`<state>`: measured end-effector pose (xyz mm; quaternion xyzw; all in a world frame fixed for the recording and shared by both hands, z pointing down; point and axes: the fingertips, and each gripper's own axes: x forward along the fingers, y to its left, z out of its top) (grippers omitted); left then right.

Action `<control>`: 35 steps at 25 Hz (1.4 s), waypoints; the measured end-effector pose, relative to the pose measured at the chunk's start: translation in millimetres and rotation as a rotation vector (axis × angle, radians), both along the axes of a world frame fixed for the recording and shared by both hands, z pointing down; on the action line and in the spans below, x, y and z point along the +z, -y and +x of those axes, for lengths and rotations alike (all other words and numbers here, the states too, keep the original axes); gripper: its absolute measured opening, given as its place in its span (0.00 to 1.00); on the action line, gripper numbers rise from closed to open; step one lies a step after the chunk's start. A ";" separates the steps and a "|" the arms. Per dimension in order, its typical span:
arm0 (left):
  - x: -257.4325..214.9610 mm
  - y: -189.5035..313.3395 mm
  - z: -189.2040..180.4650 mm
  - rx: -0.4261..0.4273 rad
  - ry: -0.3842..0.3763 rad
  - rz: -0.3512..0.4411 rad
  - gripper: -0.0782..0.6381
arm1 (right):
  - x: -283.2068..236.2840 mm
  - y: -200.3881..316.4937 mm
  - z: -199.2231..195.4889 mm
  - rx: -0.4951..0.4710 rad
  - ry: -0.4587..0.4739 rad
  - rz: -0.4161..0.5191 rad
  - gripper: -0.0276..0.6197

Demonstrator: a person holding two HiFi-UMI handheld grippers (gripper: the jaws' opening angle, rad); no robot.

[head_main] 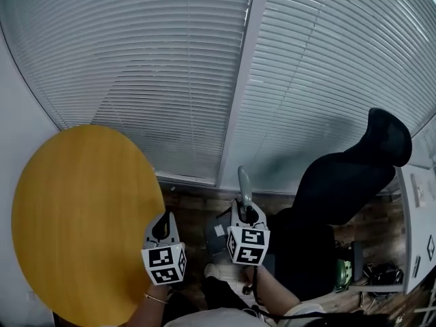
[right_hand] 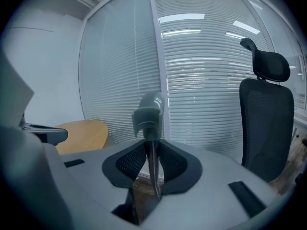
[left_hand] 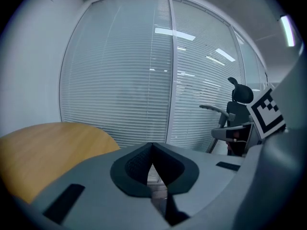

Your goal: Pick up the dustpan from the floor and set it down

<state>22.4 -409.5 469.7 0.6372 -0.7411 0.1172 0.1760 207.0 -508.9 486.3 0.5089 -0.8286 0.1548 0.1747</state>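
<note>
Head view, left to right, all placed off the round table (head_main: 75,223). Left gripper (head_main: 164,223) sits just beside the table's right rim, jaws pressed together on nothing. Right gripper (head_main: 248,213) is further right of the table, pinching the dustpan (head_main: 243,182) by its thin grey handle, with the hook end upright above the jaws. A grey slab lower down, between the two grippers, is probably the pan. Cannot tell whether it touches the wood floor (head_main: 194,199).

Judgement: this is the carry-and-set-down step. To do it well:
- hold the pinch firm
- keep the handle upright so the pan does not swing
- lower until the pan lies flat, and only then let go

The free left gripper could steady it.

Black office chair (head_main: 340,189) stands well right of the table, close beside the right gripper, and is the likeliest snag. Slatted blinds (head_main: 170,80) hang behind the table. A cluttered white desk edge (head_main: 417,210) is farthest from it
</note>
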 end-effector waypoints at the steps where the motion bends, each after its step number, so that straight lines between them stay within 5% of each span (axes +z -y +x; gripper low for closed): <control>1: -0.8 5.5 0.3 0.001 0.003 0.000 0.13 | 2.0 5.9 1.0 0.002 -0.001 -0.005 0.20; 21: 45.1 121.9 -4.4 0.143 -0.061 -0.022 0.13 | 39.3 89.2 4.2 0.179 -0.007 -0.010 0.20; 35: 93.4 157.4 1.8 0.232 -0.034 -0.104 0.13 | 103.6 125.1 3.3 0.204 -0.058 -0.065 0.20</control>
